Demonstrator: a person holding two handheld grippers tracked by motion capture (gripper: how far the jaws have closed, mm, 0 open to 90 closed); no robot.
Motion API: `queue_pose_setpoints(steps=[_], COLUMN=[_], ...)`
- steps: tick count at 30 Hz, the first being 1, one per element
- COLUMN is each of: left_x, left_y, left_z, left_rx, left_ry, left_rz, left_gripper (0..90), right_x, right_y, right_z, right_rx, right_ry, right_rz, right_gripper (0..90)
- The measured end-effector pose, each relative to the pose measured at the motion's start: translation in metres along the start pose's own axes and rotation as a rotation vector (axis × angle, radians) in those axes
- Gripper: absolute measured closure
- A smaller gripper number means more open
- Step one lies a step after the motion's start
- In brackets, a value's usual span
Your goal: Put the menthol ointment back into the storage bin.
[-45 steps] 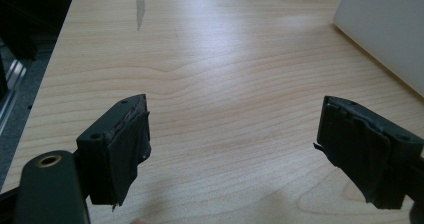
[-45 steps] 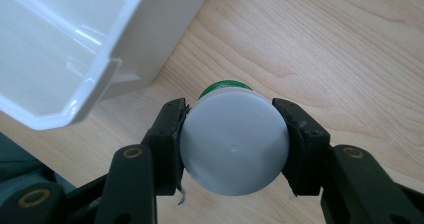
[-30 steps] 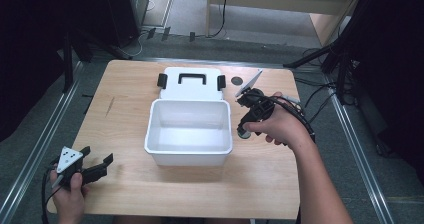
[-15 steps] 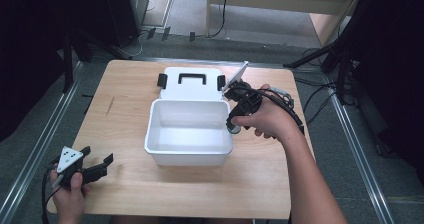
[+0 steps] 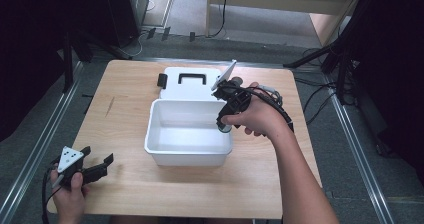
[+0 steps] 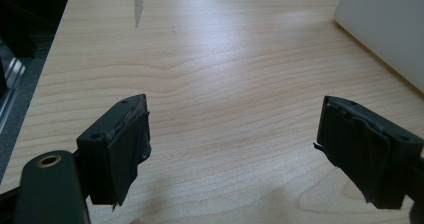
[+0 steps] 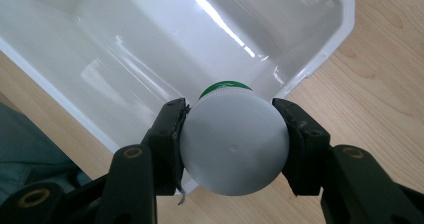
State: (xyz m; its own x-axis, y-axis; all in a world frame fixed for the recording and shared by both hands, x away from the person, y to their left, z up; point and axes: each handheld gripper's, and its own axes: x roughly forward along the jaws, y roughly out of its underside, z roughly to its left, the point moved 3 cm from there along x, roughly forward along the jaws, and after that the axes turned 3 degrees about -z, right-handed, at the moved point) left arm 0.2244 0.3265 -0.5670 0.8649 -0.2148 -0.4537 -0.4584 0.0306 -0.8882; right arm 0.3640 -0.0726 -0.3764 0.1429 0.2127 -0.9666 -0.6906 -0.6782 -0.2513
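High view: the white bin (image 5: 165, 144) sat mid-desk (image 5: 125, 184), its lid (image 5: 175, 89) lying flat just beyond its far wall. The right gripper (image 5: 227, 121) hung over the bin's right rim, nose pointing down toward the bin, a small pale object pinched at its tip. The left gripper (image 5: 97, 166) rested low at the desk's near-left corner, well apart from the bin, so the right hand (image 5: 255, 116) was plainly the nearer one. Left gripper view: jaws stood wide apart with nothing between them, bare wood ahead, the bin's outer wall (image 6: 385, 34) off to the upper right. Right gripper view: jaws were clamped on a round white container (image 7: 235, 141), one pad at each side, a green band (image 7: 225, 88) showing at its far end; its long axis ran away from the camera, toward the bin's interior (image 7: 190, 44). It sat just above the rim, near one corner, with the bin floor directly beyond. Judgement: a release into the bin looked likely next, needing only a short travel inward past the rim.
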Motion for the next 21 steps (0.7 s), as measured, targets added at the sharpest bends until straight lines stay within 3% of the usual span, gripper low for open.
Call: queue_pose_setpoints(steps=[9, 21], left_x=[0.000, 0.000], left_y=[0.000, 0.000], left_z=[0.000, 0.000], left_rx=[0.005, 0.005], left_ry=[0.000, 0.001], left_rz=[0.002, 0.002], left_gripper=[14.9, 14.9], right_x=[0.002, 0.016], right_y=[-0.005, -0.013], right_z=[0.006, 0.017], right_rx=[-0.020, -0.056], right_ry=[-0.005, -0.009], right_rz=[0.000, 0.015], right_gripper=[51.3, 51.2])
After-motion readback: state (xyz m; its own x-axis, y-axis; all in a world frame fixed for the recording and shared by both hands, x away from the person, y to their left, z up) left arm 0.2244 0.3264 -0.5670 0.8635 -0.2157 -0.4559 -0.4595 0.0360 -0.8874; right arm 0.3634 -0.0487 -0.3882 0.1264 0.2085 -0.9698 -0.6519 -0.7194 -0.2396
